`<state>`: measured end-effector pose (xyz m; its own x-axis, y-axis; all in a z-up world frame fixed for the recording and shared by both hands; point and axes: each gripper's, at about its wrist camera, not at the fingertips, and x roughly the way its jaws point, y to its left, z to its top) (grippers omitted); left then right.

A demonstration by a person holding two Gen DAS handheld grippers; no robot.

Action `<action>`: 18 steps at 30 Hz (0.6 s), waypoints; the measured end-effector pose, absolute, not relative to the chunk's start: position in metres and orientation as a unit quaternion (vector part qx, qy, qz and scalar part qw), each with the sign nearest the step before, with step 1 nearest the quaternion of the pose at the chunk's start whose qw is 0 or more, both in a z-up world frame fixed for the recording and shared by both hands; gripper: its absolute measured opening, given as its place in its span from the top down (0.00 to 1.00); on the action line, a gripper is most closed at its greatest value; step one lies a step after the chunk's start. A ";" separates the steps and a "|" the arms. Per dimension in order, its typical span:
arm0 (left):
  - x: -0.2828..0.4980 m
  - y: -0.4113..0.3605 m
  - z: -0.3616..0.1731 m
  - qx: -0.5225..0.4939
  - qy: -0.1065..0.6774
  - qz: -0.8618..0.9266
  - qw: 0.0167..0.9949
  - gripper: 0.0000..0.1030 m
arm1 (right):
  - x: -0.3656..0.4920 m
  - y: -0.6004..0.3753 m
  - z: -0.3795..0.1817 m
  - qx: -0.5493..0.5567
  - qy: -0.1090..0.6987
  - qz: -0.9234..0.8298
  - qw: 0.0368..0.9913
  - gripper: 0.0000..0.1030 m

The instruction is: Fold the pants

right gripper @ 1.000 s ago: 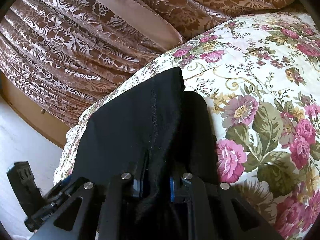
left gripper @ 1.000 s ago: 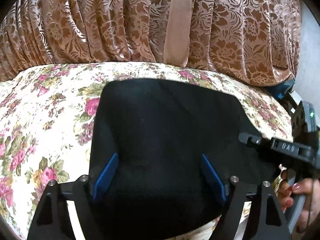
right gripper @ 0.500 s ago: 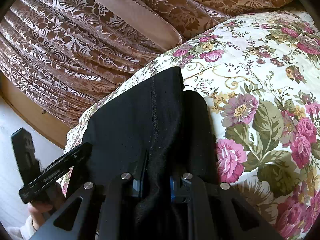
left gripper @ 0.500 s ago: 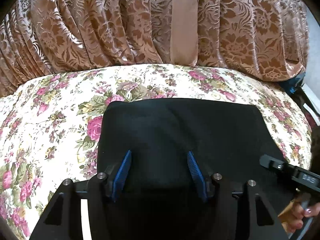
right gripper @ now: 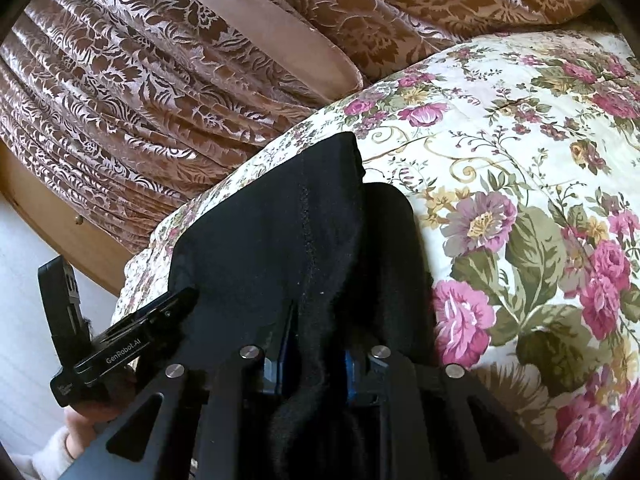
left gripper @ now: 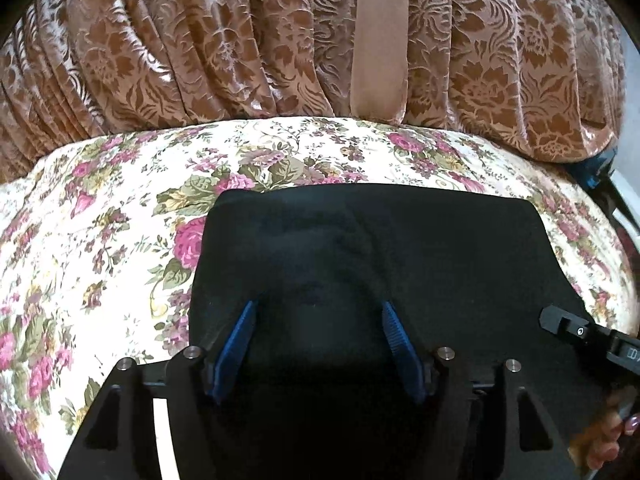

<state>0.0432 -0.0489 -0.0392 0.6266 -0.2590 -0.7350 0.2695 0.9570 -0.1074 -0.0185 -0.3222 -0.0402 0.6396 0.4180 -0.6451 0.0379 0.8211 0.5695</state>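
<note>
The black pants (left gripper: 368, 248) lie on the flowered bedspread (left gripper: 100, 216) as a compact dark rectangle, near the bed edge that faces the brown patterned curtain (left gripper: 200, 48). In the right wrist view one edge of the cloth, with its seam, stands up as a ridge from the rest of the pile. Compared with one second ago, the left gripper (left gripper: 318, 344) has changed most: its blue jaws were spread wide over the pants, then they came closer together, and now they stand half apart with only flat fabric between them, so it holds nothing. It has also drawn back a little, because more bedspread shows beyond the far edge of the pants than before. The right gripper (right gripper: 316, 344) has hardly moved; its jaws stay pressed on the raised fold of the pants, and the cloth looks the same in all three moments. I judge that one fold is already laid down and the left gripper is coming in for a new hold on the near edge, while the right one keeps its corner for the next fold. The right gripper's body also shows at the right border of the left wrist view.
</note>
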 end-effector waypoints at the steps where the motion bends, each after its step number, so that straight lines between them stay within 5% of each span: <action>1: 0.042 -0.048 -0.039 0.003 0.408 -0.147 0.901 0.35 | -0.020 -0.321 -0.038 0.273 0.412 0.110 0.863 0.79; 18: 0.023 -0.016 -0.029 -0.029 0.416 -0.182 0.890 0.31 | -0.032 -0.317 -0.013 0.204 0.433 0.079 0.874 0.75</action>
